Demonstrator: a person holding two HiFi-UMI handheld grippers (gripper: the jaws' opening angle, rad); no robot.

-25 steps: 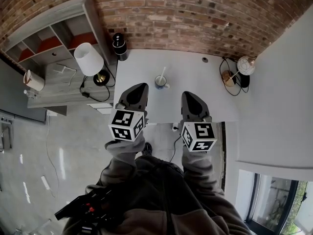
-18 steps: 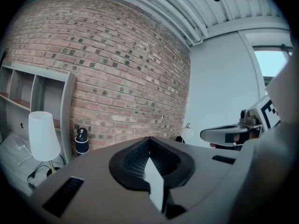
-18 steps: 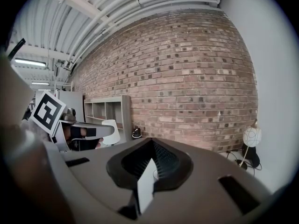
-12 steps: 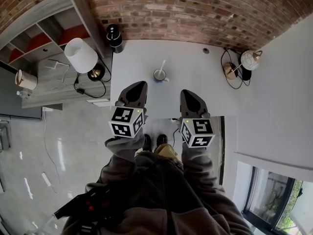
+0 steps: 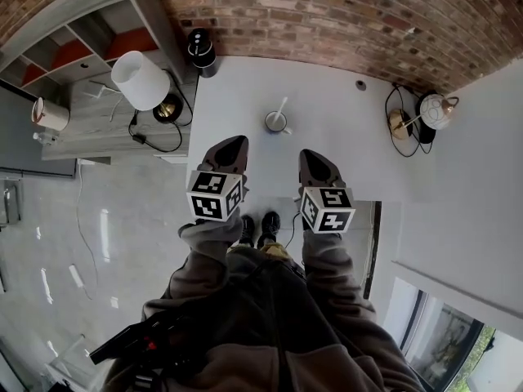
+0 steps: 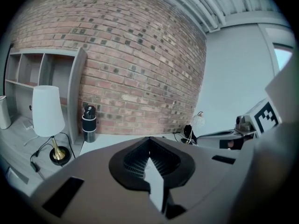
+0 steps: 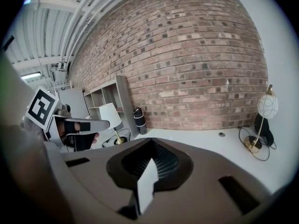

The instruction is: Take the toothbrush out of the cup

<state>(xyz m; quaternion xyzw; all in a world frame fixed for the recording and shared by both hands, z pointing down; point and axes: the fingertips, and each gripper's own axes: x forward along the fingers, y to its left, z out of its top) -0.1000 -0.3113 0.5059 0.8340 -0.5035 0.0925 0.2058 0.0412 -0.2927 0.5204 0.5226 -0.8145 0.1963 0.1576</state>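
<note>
The left gripper [image 5: 231, 141] and the right gripper [image 5: 309, 153] are held side by side over the near edge of a smooth white table [image 5: 343, 149]. In each gripper's own view, the dark ribbed pads of the left gripper [image 6: 149, 139] and of the right gripper [image 7: 152, 140] are seen brought together at their tips, and nothing is gripped by either. A small round cup [image 5: 276, 122], pale at the rim and darker outside, with a little handle on its right, is found ahead of both tips, roughly midway between them and apart from each. A toothbrush [image 5: 282, 109] is stood in it: a thin, straight, pale stick whose long axis is tilted, the upper end being pointed away from the grippers and slightly right. Beyond the cup, the table is bounded by a rough red-brown brick wall [image 5: 327, 15]. A black cylindrical bottle [image 5: 200, 53] is set at the far corner, ahead and left of the left gripper, and a lamp with a white tapered shade [image 5: 140, 80] is seen further left. A globe lamp [image 5: 437, 111] on a brass base is placed ahead and right of the right gripper.
</note>
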